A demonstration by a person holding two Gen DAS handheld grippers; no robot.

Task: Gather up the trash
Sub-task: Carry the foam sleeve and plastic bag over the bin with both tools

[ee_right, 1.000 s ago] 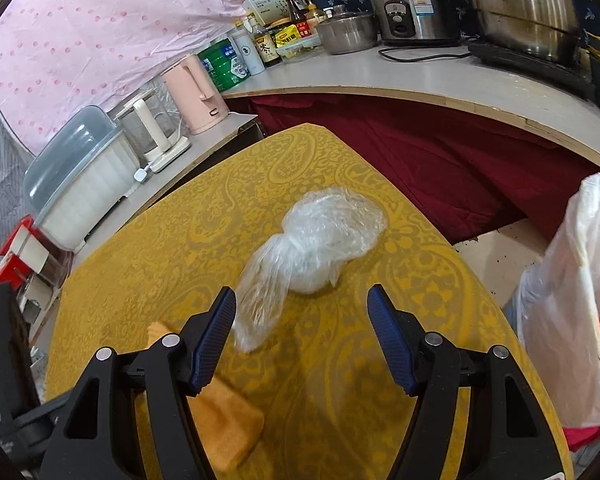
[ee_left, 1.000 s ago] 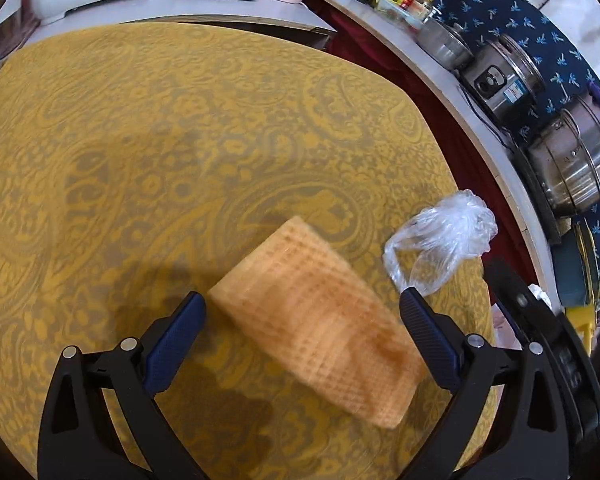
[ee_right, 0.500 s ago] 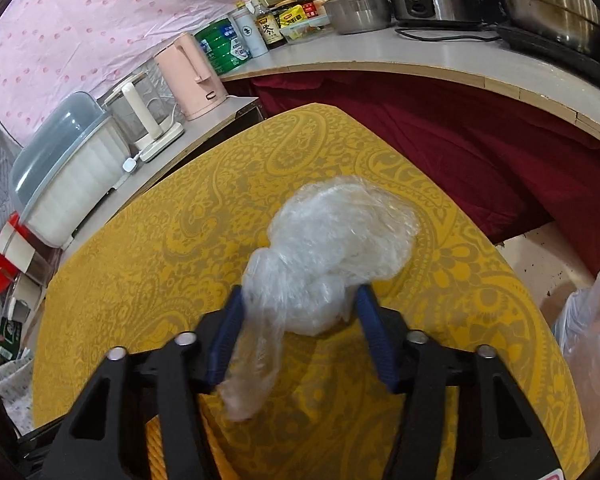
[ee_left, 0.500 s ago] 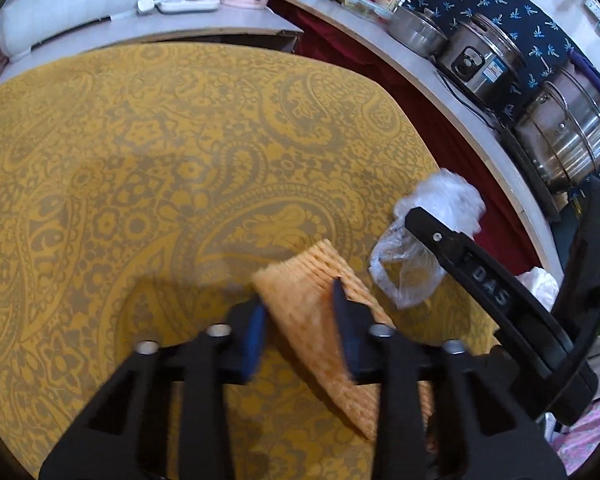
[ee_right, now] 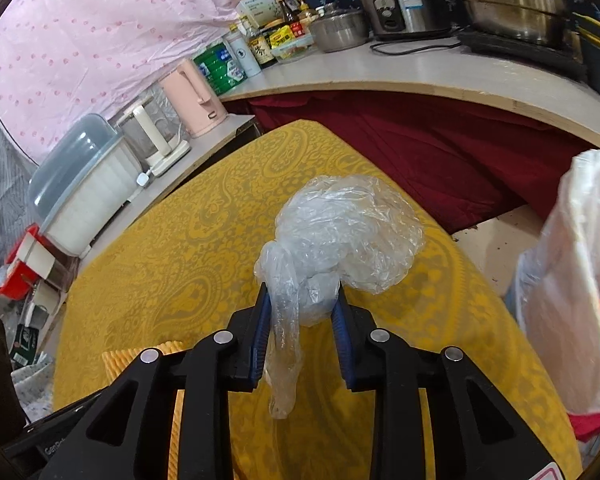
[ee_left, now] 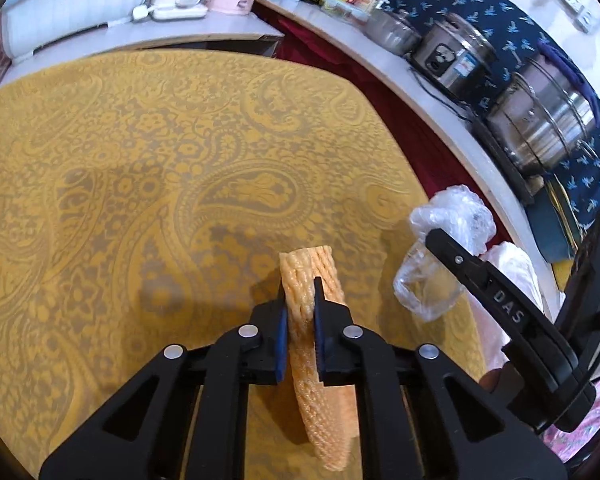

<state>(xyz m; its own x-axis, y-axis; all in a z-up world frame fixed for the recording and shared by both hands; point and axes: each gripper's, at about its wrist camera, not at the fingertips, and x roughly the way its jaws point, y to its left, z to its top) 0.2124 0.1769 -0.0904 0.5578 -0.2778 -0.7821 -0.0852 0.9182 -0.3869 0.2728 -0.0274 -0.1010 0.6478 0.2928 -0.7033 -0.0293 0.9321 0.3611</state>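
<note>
Gripping from the left, the left gripper (ee_left: 301,322) is pinching an orange foam net sleeve (ee_left: 314,344) between its blue pads (ee_left: 281,340), with the jaws drawn nearly together and only the squashed sleeve between them. The sleeve is standing on edge, its far end poking up past the fingertips and its near end trailing down toward the camera, above the yellow paisley tablecloth (ee_left: 148,168); whether its lower end is touching the cloth is not clear. It is looking soft, springy and very light, so a pinch across its middle, as here, is probably holding it well, though it is likely to flop at both ends. Moving right, the right gripper (ee_right: 300,322) is squeezing the knotted neck of a crumpled clear plastic bag (ee_right: 352,232), jaws partly closed with the bunched film filling the gap. The puffy body of the bag is ballooning beyond the fingertips and a loose tail is dangling below the pads. The film is appearing thin, slick and almost weightless, so the gathered knot is likely the safest hold, since smooth single layers could slip out. At the far right, a white trash bag (ee_right: 572,280) is standing open beside the table's edge, with something orange inside, seemingly the place for both pieces.
</note>
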